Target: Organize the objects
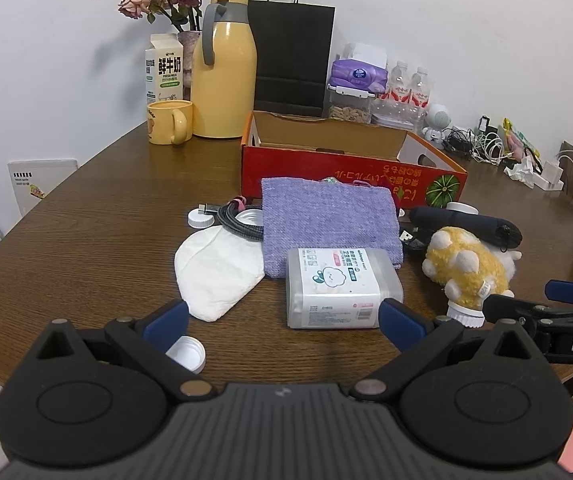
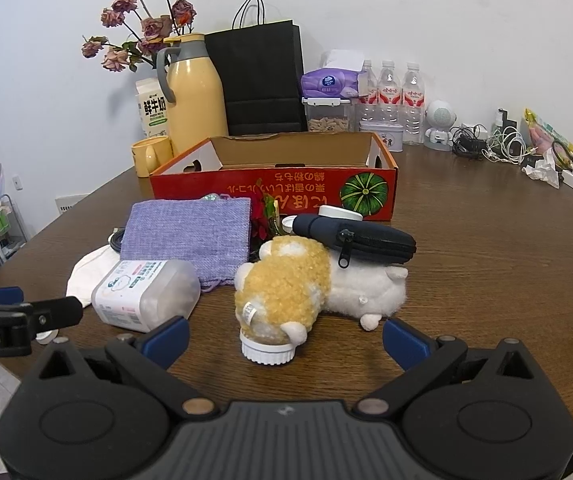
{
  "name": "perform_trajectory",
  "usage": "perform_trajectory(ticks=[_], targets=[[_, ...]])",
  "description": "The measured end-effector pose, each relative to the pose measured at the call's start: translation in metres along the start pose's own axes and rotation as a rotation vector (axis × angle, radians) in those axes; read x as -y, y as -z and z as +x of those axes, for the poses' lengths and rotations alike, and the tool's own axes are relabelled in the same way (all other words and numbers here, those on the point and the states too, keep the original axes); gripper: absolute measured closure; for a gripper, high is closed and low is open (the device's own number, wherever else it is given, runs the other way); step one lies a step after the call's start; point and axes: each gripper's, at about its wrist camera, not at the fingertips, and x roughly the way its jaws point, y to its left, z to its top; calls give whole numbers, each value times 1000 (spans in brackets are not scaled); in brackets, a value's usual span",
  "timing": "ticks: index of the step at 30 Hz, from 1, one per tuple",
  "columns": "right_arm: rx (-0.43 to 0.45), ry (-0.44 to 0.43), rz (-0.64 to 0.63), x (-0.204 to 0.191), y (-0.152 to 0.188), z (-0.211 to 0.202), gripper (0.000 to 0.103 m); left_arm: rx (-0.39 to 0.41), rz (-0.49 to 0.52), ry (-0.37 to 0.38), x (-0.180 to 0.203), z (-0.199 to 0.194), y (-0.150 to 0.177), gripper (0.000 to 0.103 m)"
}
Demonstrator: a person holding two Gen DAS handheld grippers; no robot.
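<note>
a round wooden table [image 1: 86,220] carries a red cardboard box [image 1: 350,168], purple cloth [image 1: 328,220], cotton-swab box [image 1: 340,286], plush toy [image 2: 286,280], white mask [image 1: 216,268] — and, at the back, a yellow jug [image 1: 224,76] and mug [image 1: 168,122].

Woven purple cloth pouch [image 1: 328,222], fuzzy plush toy [image 2: 286,284], glossy wood table [image 1: 86,240].

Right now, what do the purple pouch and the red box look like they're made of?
Purple pouch: woven fabric, matte, probably a coarse cotton or linen; the weave shows. Red box: printed cardboard; brown raw board shows inside, slightly glossy outside.
</note>
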Motion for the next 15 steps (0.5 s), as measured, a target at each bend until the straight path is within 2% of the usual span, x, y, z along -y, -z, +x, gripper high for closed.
perform_trajectory(ticks=[15], targets=[[-8, -5, -35, -10, -3, 5, 0, 19, -24, -29, -17, -1, 1, 0]])
